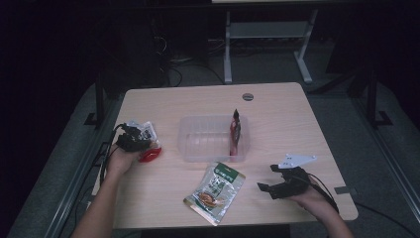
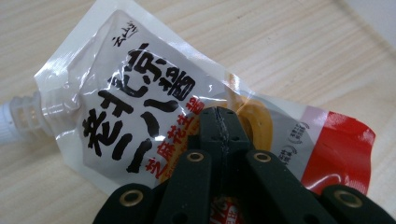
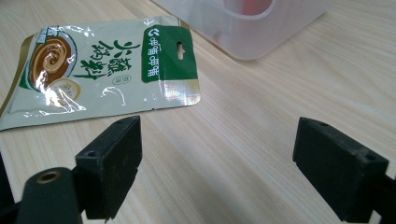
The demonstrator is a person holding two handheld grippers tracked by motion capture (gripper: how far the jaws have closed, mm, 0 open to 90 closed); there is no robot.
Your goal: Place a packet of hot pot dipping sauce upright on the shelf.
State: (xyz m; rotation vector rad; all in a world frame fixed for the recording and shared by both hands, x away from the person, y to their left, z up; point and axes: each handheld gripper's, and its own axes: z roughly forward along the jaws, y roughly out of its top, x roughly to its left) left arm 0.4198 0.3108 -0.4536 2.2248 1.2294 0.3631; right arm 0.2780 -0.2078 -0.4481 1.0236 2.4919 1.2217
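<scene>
A white spouted sauce pouch (image 2: pixel 140 102) with black lettering and a red end lies flat on the wooden table; it lies at the left (image 1: pixel 147 135) in the high view. My left gripper (image 2: pixel 219 123) is shut, its jaws pressed together right over the pouch's middle, and I see nothing between them. It sits at the table's left side (image 1: pixel 132 142). My right gripper (image 3: pixel 217 154) stands open near the front right (image 1: pixel 268 177), with bare table between its jaws. A green and cream sachet (image 3: pixel 102 70) lies just beyond it, at the front centre (image 1: pixel 215 191).
A clear plastic tub (image 1: pixel 213 119) stands mid-table with a red packet (image 1: pixel 235 131) upright against its right wall; its corner (image 3: pixel 247 28) shows in the right gripper view. A round cable grommet (image 1: pixel 247 96) sits at the back. Dark floor and a desk frame lie beyond.
</scene>
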